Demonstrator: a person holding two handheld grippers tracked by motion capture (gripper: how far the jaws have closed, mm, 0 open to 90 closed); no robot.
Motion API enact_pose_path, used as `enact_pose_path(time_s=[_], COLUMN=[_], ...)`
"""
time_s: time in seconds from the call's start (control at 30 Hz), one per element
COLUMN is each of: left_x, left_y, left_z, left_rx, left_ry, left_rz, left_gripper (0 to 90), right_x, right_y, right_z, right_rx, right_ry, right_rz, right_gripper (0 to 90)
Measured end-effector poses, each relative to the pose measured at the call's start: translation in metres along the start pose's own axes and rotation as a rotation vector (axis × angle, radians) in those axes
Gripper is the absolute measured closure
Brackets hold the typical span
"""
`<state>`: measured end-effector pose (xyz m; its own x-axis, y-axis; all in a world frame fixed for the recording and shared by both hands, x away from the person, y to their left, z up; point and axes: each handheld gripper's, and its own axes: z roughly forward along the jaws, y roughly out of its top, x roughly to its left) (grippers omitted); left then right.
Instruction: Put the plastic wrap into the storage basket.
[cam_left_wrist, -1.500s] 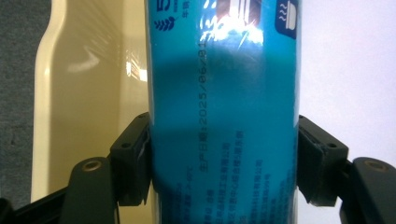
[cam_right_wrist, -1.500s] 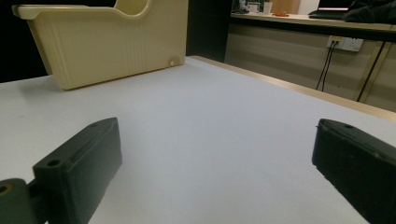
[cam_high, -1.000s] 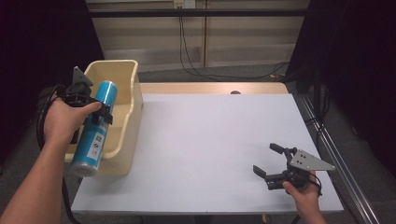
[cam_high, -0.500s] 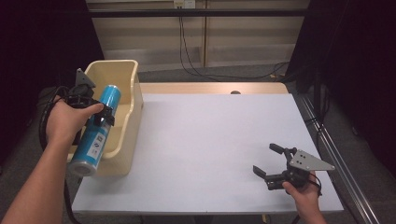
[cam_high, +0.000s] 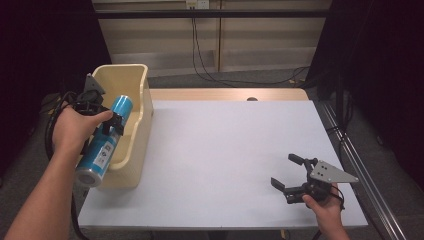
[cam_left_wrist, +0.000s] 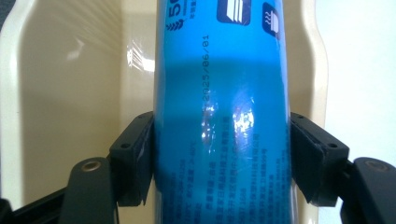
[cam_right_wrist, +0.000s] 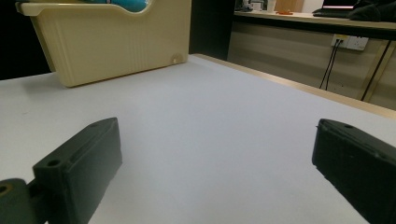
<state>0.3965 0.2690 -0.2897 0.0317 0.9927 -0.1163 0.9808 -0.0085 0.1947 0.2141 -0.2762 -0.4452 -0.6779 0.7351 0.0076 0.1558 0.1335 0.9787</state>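
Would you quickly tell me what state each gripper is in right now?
Left gripper: shut on the blue can, above the cream bin.
Right gripper: open, holding nothing, low over the table.

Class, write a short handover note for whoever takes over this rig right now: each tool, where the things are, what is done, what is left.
Left tool: shut on the blue can, pads gripping its sides.
Right tool: open, holding nothing, low over the white table at its near right.
Blue can: tilted in the air above the cream bin at the table's left edge.
Done: can picked up.
Left: probably lowering it into the bin and letting go.
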Motion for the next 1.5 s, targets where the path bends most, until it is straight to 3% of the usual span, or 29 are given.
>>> enact_pose_path(time_s=[0.1,0.13,0.17,0.2,0.27,0.53,1.07,1.33,1.5], left_x=[0.001,0.002,0.000,-0.003,-0.006,-0.010,-0.028,-0.046,-0.062], left_y=[0.001,0.002,0.003,0.003,0.003,0.004,-0.001,0.002,0.002], left_z=[-0.006,-0.016,-0.032,-0.038,-0.044,-0.033,-0.041,-0.043,-0.045], left_rx=[-0.035,-0.076,-0.078,-0.078,-0.070,-0.067,-0.082,-0.101,-0.096], left_ry=[-0.014,-0.053,-0.047,-0.021,-0.027,-0.049,-0.083,-0.103,-0.120], left_rz=[-0.007,-0.022,-0.003,0.009,0.006,0.015,0.082,0.096,0.133], left_gripper=[34.8,34.8,36.6,36.5,34.3,31.6,25.0,22.2,21.3], right_x=[0.000,0.000,0.000,0.000,0.001,0.001,0.000,0.000,0.000], right_y=[0.000,0.000,0.000,0.000,0.001,0.001,0.001,0.001,0.001], right_z=[0.000,0.000,0.000,0.000,0.000,0.000,-0.001,-0.002,-0.002], right_rx=[0.001,0.001,0.001,0.003,0.003,-0.001,0.000,-0.001,-0.005], right_ry=[0.000,0.000,0.001,0.003,0.006,0.004,0.000,-0.004,-0.005], right_rz=[0.001,0.001,-0.001,-0.001,-0.005,-0.003,-0.004,0.000,-0.002], right_gripper=[1.3,1.3,1.3,1.3,1.2,1.3,1.3,1.3,1.2])
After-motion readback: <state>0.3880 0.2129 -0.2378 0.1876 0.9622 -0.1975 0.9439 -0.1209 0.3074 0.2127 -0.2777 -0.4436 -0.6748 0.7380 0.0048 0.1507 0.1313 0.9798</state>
